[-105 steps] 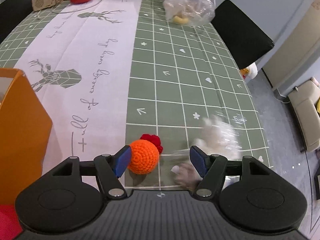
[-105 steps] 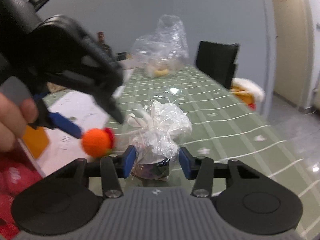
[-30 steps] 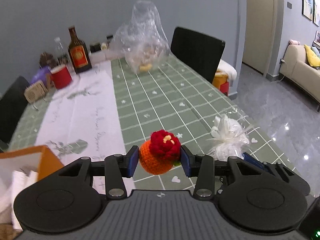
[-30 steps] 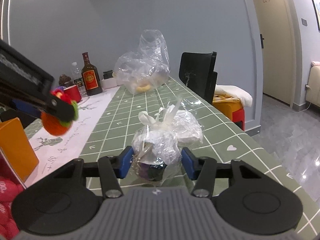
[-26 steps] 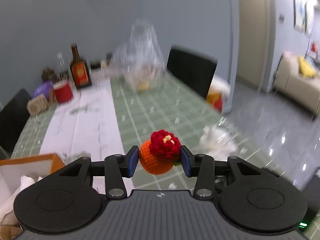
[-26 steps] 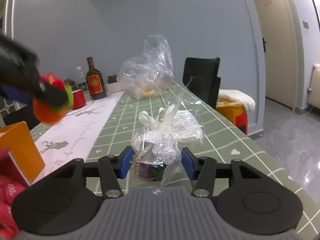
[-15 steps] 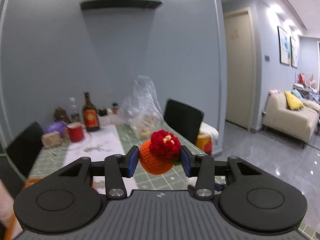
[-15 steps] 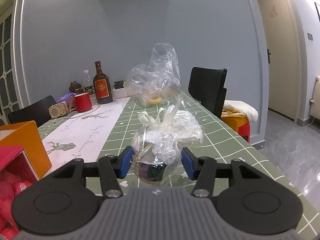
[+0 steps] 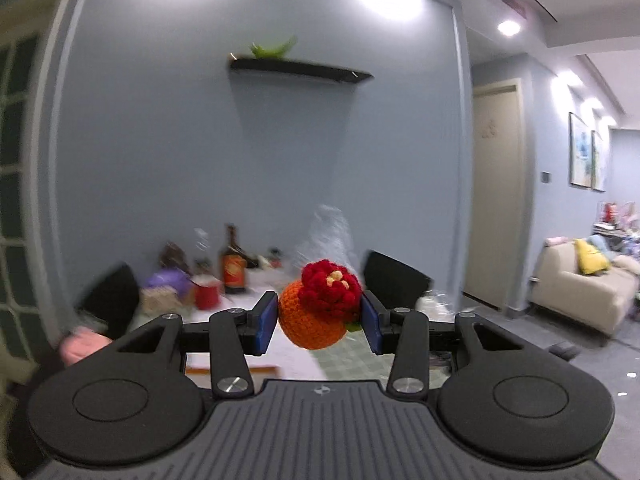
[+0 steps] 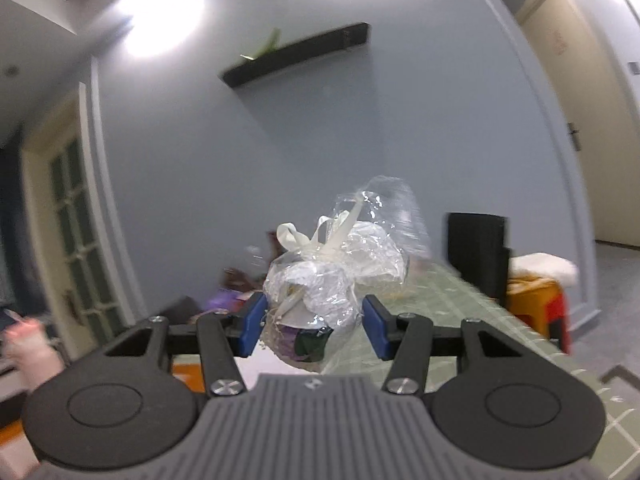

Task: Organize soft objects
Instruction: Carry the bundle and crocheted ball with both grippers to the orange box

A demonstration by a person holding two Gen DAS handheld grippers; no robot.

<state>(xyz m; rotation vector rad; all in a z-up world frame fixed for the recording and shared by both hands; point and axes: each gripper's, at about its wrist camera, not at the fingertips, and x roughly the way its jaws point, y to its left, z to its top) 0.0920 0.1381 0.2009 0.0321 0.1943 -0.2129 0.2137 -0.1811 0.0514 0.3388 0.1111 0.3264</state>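
My left gripper (image 9: 319, 322) is shut on an orange crochet ball with a red flower (image 9: 318, 312), held in the air above the green checked table (image 9: 352, 360). Both blue pads (image 9: 267, 322) press its sides. My right gripper (image 10: 314, 330) is shut on a small clear-wrapped bundle tied with a cream ribbon (image 10: 320, 280), also lifted off the table (image 10: 448, 300). An orange box edge (image 10: 186, 374) peeks below the right gripper's left finger; the rest of it is hidden.
At the table's far end stand a brown bottle (image 9: 233, 266), a red mug (image 9: 206, 296) and a large clear plastic bag (image 9: 328, 236). Black chairs (image 10: 478, 252) flank the table. A hand (image 10: 30, 346) shows at the left. A sofa (image 9: 580, 292) is far right.
Both grippers have risen and tilted upward with their loads, so the views now show more wall and ceiling. The table has dropped low in both views.
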